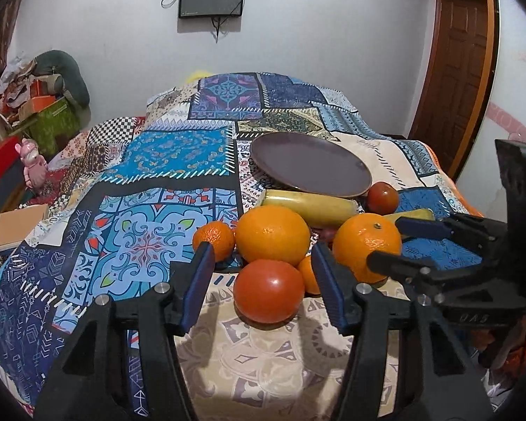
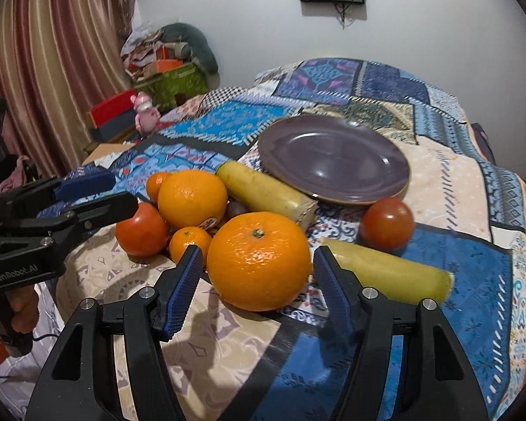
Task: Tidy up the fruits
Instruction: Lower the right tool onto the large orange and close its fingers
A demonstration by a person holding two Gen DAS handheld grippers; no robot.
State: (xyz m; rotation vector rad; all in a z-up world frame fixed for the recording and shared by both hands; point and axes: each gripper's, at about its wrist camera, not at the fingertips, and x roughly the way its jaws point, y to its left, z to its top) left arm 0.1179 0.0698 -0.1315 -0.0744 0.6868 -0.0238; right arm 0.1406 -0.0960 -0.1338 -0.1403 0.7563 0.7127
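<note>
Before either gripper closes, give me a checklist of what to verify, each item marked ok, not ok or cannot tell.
1. Left gripper straddles the near tomato, pads clear of it: ok.
2. Right gripper straddles the big orange, pads not pressing: ok.
3. Plate bare and ready to take fruit: ok.
4. Small mandarin clear of the right gripper's left finger: not ok, it sits right behind it.
5. Tomato free of neighbouring fruit: cannot tell.
</note>
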